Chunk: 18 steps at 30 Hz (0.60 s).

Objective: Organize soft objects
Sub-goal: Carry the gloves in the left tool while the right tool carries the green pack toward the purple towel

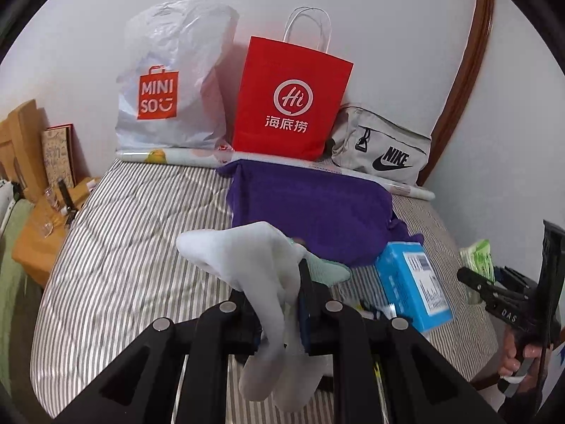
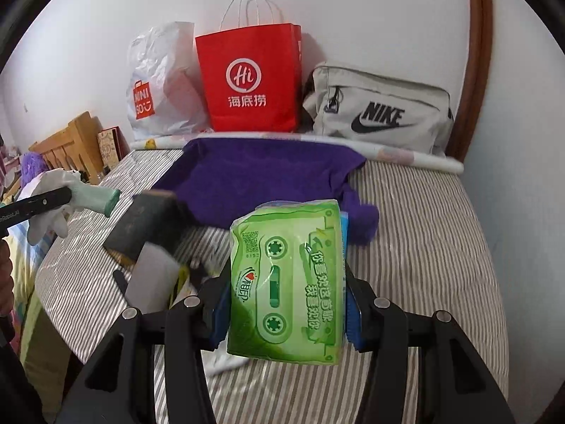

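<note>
Gripping a white glove (image 1: 247, 258) above the striped bed (image 1: 123, 247), the left gripper (image 1: 273, 304) hung before a purple cloth (image 1: 310, 205), while the right gripper (image 2: 286, 304) clamped a green tissue pack (image 2: 286, 282) nearby.

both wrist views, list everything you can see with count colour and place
glove: 1, white with green cuff, held in left gripper
tissue pack: 1, green, held in right gripper
cloth: 1, purple, mid bed
blue box: 1, blue, on bed beside cloth
Miniso bag: 1, white, against wall
paper bag: 1, red, against wall
Nike bag: 1, grey, right of paper bag
bed: 1, grey-white striped
left gripper: 1, black, shut on glove
right gripper: 1, black, shut on tissue pack
</note>
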Motion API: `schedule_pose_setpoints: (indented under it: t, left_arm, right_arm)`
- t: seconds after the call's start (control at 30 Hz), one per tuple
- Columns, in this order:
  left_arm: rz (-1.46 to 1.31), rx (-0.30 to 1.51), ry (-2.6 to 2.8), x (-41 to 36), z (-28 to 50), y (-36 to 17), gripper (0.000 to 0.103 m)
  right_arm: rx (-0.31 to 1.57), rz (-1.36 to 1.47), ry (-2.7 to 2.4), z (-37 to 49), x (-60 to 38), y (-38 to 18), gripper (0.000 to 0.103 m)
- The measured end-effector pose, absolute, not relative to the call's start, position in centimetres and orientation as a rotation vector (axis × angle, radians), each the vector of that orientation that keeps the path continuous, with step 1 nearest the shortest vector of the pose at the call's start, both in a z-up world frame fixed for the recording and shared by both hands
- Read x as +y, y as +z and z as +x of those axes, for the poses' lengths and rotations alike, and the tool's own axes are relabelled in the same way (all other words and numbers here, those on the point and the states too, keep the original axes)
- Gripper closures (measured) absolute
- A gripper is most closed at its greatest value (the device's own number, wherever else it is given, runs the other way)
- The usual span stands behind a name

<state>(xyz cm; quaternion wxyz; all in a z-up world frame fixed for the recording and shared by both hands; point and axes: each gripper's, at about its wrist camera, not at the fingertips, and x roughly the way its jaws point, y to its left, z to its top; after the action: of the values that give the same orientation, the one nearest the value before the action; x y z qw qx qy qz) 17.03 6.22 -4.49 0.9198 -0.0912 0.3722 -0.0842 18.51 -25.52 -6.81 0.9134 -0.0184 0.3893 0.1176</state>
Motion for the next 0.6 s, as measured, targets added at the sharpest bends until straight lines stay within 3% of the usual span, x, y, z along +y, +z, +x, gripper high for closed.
schedule_pose_setpoints:
  t: [0.6]
  left_arm:
    - [-0.18,0.858,-0.19,5.5,30.5,-6.6,0.087]
  right_arm:
    - [0.897,-0.087,0.243,34.8,-23.5,-8.4,0.052]
